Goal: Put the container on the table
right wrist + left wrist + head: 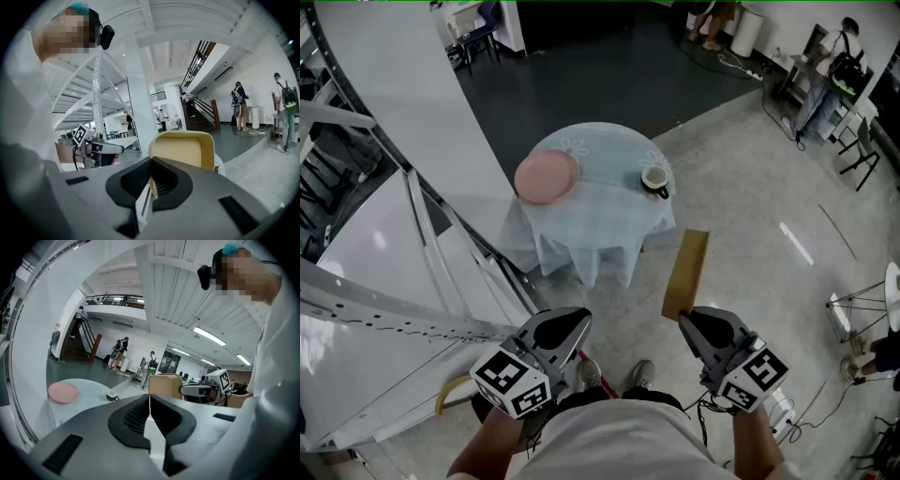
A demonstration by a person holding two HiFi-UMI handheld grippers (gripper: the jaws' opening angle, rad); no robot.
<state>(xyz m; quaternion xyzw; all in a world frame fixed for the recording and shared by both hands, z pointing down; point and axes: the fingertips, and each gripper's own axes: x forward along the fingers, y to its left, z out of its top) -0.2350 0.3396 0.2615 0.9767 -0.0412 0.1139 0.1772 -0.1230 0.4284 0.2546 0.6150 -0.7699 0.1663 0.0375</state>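
Observation:
A shallow yellow container (pixel 686 272) is held on edge in the air, below the round table (pixel 609 220) with its pale blue cloth. My right gripper (pixel 687 319) is shut on its lower rim; in the right gripper view the container (pixel 183 149) stands up just past the closed jaws (pixel 151 180). My left gripper (pixel 577 323) is shut with nothing in it, low at the left, apart from the container. The left gripper view shows its closed jaws (pixel 150 401), with the container (pixel 165 385) and the right gripper (pixel 206 389) beyond.
On the table lie a pink plate (pixel 547 176) at the left and a dark cup (pixel 655 180) at the right. White steel framing and a slanted panel (pixel 412 262) fill the left side. People stand by a staircase far off (pixel 240 105).

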